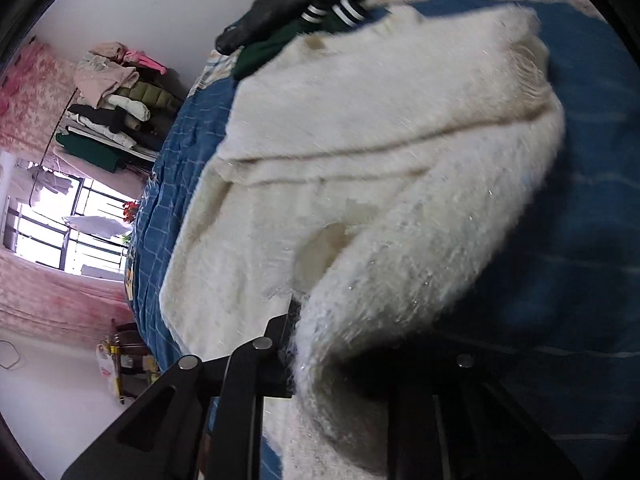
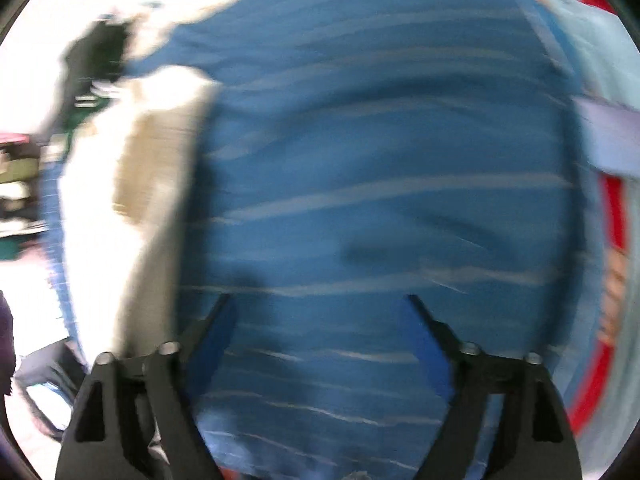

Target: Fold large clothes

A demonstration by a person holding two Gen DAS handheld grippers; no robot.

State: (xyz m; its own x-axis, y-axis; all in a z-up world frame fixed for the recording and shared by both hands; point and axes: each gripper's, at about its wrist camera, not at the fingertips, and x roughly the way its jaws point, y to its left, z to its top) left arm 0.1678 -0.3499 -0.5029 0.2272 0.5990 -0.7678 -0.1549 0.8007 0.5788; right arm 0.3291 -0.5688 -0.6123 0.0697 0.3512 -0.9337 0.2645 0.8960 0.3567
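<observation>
A fluffy cream-white garment (image 1: 360, 168) lies spread on a blue checked bedspread (image 1: 580, 200). My left gripper (image 1: 308, 328) is shut on a fold of the white garment, which drapes over its fingers and hides the tips. In the blurred right wrist view, my right gripper (image 2: 318, 300) is open and empty above the blue bedspread (image 2: 380, 160). The white garment (image 2: 132, 200) lies to its left, apart from it.
A black and dark green garment with white stripes (image 1: 296, 12) lies at the far end of the bed. A rack piled with clothes (image 1: 116, 108) stands by the window (image 1: 60, 220). Red and white fabric (image 2: 612, 240) borders the bed on the right.
</observation>
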